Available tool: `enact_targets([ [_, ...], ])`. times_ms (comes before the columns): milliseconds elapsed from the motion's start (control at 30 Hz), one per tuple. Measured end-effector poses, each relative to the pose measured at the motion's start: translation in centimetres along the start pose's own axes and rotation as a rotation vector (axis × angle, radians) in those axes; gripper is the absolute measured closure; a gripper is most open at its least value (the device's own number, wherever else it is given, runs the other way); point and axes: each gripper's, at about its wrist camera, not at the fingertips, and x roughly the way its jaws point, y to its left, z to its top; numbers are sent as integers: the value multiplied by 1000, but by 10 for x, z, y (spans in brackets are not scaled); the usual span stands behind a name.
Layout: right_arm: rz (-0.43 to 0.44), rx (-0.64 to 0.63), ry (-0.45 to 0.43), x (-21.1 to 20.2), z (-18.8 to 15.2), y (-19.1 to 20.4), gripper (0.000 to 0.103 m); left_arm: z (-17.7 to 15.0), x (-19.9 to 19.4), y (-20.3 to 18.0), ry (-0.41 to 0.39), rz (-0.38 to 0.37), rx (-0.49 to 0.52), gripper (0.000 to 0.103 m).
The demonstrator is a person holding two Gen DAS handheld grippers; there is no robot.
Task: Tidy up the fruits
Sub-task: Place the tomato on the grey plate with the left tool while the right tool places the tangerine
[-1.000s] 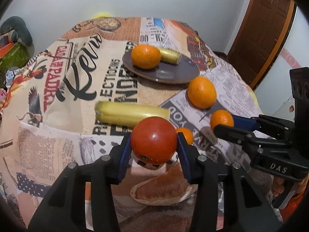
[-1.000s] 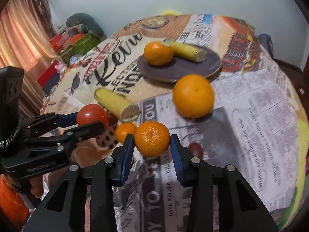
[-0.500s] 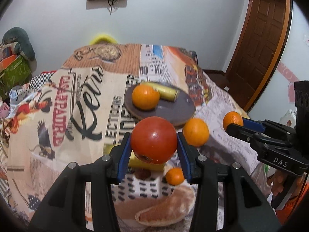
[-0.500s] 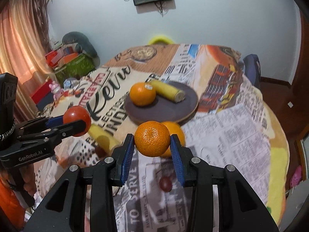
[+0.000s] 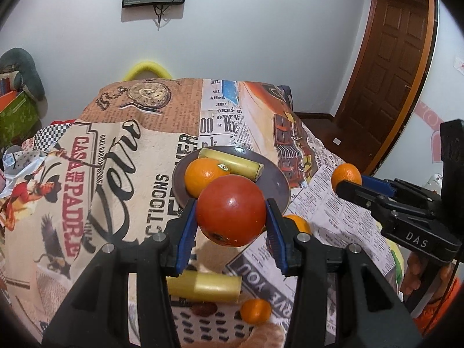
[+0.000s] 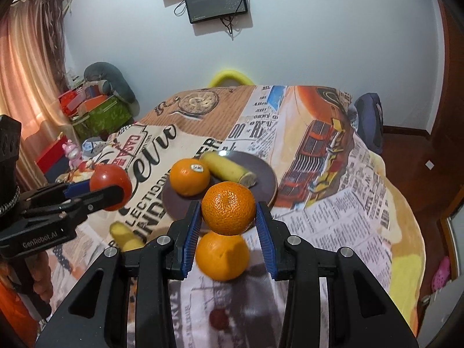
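Observation:
My left gripper (image 5: pixel 231 216) is shut on a red tomato (image 5: pixel 231 209) and holds it high above the table; it also shows in the right wrist view (image 6: pixel 110 187). My right gripper (image 6: pixel 228 208) is shut on a small orange (image 6: pixel 228 207), also seen in the left wrist view (image 5: pixel 346 175). A dark plate (image 5: pixel 275 182) holds an orange (image 5: pixel 203 175) and a banana piece (image 5: pixel 232 163). On the cloth lie a large orange (image 6: pixel 221 258), a banana piece (image 5: pixel 203 285) and a small orange (image 5: pixel 255 310).
The table wears a newspaper-print cloth (image 5: pixel 116 159). A peel-like scrap (image 5: pixel 269 333) lies at the near edge. A small dark fruit (image 5: pixel 206 308) sits by the loose banana. A brown door (image 5: pixel 391 72) is at the right; boxes and clutter (image 6: pixel 95 110) at the left.
Both grippers have risen and tilted up with their fruit, away from the near edge. The plate now sits just beyond the held fruits; the wall and screen have come into view.

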Motion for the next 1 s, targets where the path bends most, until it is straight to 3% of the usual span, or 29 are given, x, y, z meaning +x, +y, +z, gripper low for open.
enact_targets([
  [333, -1, -20, 16, 33, 13, -9, 68, 9, 38, 6, 34, 4, -27, 57],
  [700, 31, -14, 141, 92, 5, -15, 68, 2, 78, 11, 125, 10, -38, 57],
  [1000, 22, -50, 168, 105, 3, -11, 68, 0, 92, 14, 157, 10, -50, 57],
])
